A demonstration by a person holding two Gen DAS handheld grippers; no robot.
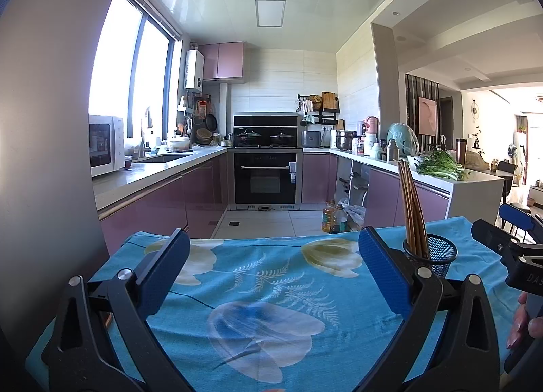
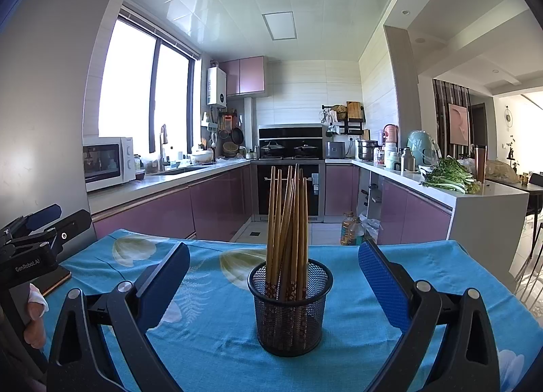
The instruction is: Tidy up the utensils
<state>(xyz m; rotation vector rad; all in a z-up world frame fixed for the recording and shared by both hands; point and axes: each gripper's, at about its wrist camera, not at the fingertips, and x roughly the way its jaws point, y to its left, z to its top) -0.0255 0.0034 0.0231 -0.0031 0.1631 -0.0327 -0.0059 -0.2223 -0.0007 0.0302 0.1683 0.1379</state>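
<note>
Black wire mesh forms the round utensil holder [image 2: 290, 310] that is standing upright on the blue floral tablecloth [image 2: 217, 324], and a bundle of wooden chopsticks [image 2: 287, 222] is sitting in it — patterned ends down in the mesh, plain tips fanning slightly apart above the rim. In the right wrist view the holder is sitting centred between the two blue-padded fingers of the right gripper [image 2: 274, 271], touching neither. That gripper is gaping wide and is gripping nothing.

The left gripper [image 1: 274, 256] is likewise spreading its fingers wide over a bare stretch of the tablecloth [image 1: 271, 290], with nothing between them. From its camera the utensil holder [image 1: 432, 256] is showing just beyond the right-hand finger, outside the gap, with the chopsticks [image 1: 412, 208] leaning a little to the left. The right gripper [image 1: 509, 242] is poking in at the far right edge of this view, near the holder, and part of the person's hand [image 1: 524, 320] is showing below it.

In the right wrist view the left gripper [image 2: 37, 232] is appearing at the left edge, well apart from the holder.

Behind the table a kitchen is stretching out — a microwave [image 2: 107, 163] on the left counter, an oven [image 1: 266, 178] at the far end, and leafy greens [image 2: 448, 178] lying on the right counter.
</note>
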